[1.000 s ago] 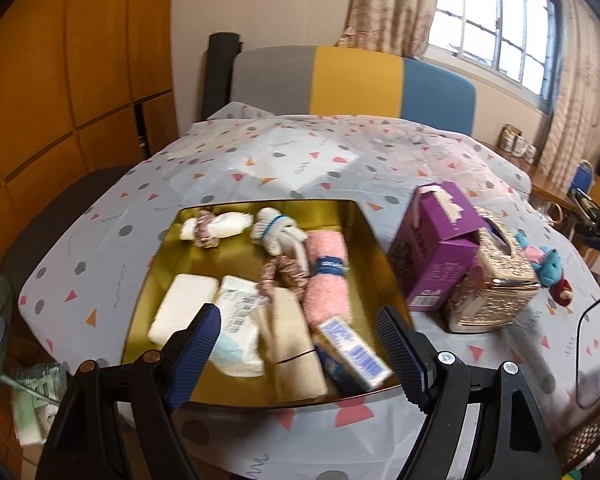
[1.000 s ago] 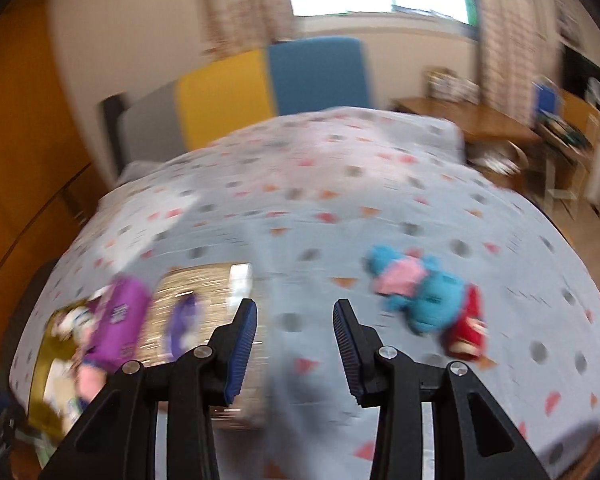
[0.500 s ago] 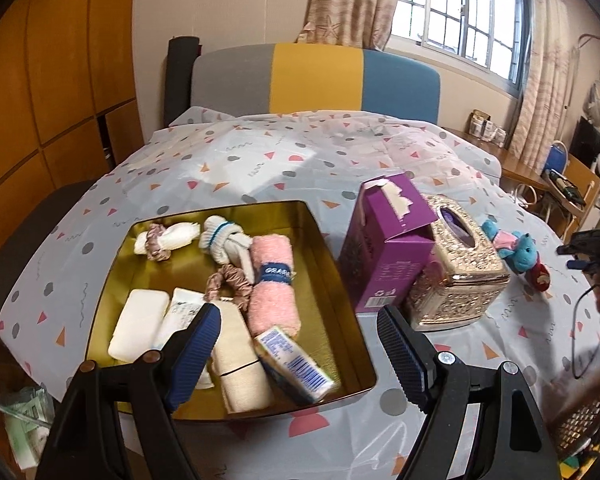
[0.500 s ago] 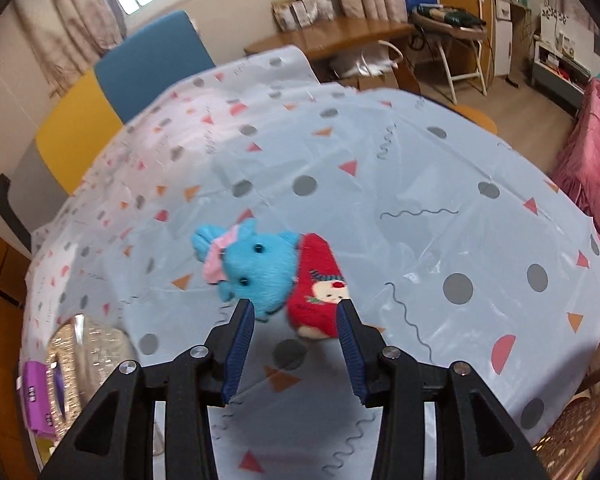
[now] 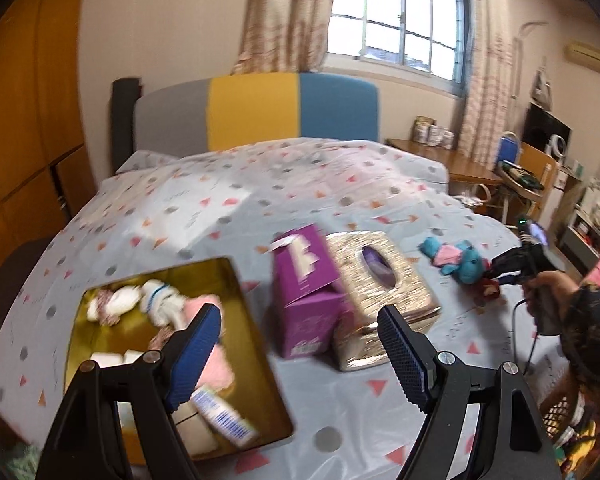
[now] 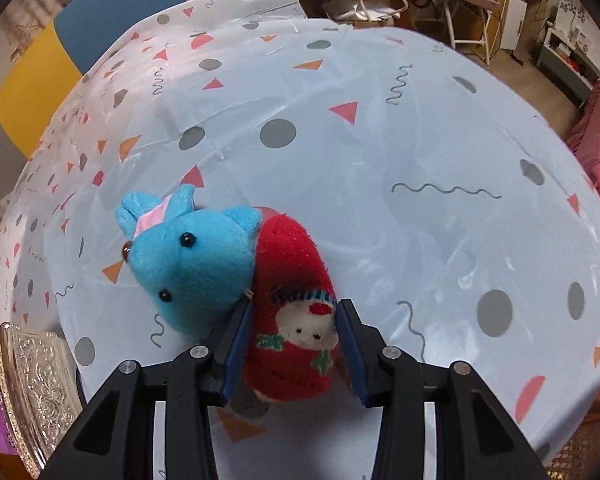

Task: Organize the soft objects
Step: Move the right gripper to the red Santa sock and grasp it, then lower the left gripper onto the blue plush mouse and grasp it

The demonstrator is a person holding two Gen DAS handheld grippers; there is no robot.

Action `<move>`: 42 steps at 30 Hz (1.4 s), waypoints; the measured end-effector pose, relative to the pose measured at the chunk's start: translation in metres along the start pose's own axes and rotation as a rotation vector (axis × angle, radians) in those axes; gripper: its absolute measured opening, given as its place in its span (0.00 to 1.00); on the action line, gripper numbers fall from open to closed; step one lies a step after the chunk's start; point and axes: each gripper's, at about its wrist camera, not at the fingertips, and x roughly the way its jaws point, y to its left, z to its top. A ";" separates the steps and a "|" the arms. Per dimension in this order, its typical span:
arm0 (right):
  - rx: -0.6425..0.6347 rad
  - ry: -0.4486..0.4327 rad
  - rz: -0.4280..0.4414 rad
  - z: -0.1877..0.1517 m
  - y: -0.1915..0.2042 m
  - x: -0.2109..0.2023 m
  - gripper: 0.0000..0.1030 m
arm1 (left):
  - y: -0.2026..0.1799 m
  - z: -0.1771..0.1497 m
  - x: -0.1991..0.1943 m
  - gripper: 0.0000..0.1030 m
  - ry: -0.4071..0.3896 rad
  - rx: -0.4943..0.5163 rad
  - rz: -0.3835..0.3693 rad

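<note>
A red rolled sock with a snowman face (image 6: 294, 312) lies on the table beside a blue plush toy (image 6: 192, 264). My right gripper (image 6: 292, 332) is open with its two blue pads on either side of the red sock, close to it. In the left wrist view the right gripper (image 5: 512, 270) reaches the same toys (image 5: 466, 264). My left gripper (image 5: 300, 352) is open and empty, held above the table near a gold tray (image 5: 260, 344) that holds several soft items, among them a pink towel roll (image 5: 220, 364) and white socks (image 5: 160, 304).
A purple carton (image 5: 304, 292) and a gold tissue box (image 5: 376, 280) stand between the tray and the toys; the tissue box also shows in the right wrist view (image 6: 32, 384). The dotted tablecloth (image 6: 380, 160) covers the table. A chair and desk stand at the far right.
My right gripper has moved down and forward, so the red sock now sits between its pads. My left gripper has swung right and lifted, and the tray has slid to the lower left.
</note>
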 end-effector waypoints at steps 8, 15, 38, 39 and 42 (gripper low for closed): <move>0.015 -0.101 -0.110 -0.007 -0.016 -0.020 0.10 | -0.071 0.035 0.021 0.79 0.005 0.108 -0.148; 0.073 -0.079 -0.154 -0.006 -0.034 -0.022 0.10 | -0.144 0.062 0.070 0.79 0.096 0.168 -0.262; 0.270 -0.012 -0.063 -0.003 -0.073 -0.011 0.26 | -0.289 0.053 0.291 0.79 0.406 0.143 -0.328; 0.267 -0.011 -0.064 -0.002 -0.073 -0.010 0.26 | -0.291 0.052 0.296 0.79 0.412 0.141 -0.326; 0.253 -0.010 -0.068 -0.001 -0.070 -0.010 0.26 | -0.303 0.050 0.313 0.80 0.439 0.130 -0.319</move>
